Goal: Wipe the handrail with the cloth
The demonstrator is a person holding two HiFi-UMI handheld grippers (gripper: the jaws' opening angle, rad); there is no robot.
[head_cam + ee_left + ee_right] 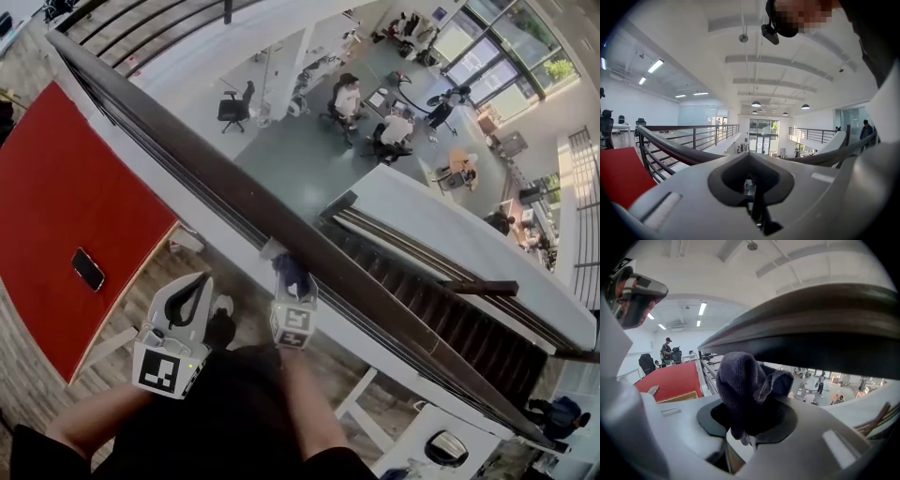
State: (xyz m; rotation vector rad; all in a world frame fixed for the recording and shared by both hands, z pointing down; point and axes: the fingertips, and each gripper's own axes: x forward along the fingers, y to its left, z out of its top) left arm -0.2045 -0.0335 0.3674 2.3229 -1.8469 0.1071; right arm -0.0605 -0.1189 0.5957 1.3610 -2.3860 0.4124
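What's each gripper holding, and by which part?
The right gripper pinches the dark cloth by its bunched lower end; the left gripper, jaws together, holds nothing.

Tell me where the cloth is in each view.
Head view: cloth at centre, just below the handrail.
Left gripper view: not in it.
Right gripper view: cloth at centre, clamped between the jaws, under the handrail.
Shared landmark: the handrail, in all three.

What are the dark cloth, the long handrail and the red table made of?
The cloth looks like soft, fuzzy fabric, maybe terry: it is nubbly and folds in floppy lumps. The handrail seems smooth dark wood or coated metal; faint streaks run along it, so I can't be sure. The red table looks flat and matt, perhaps painted board.
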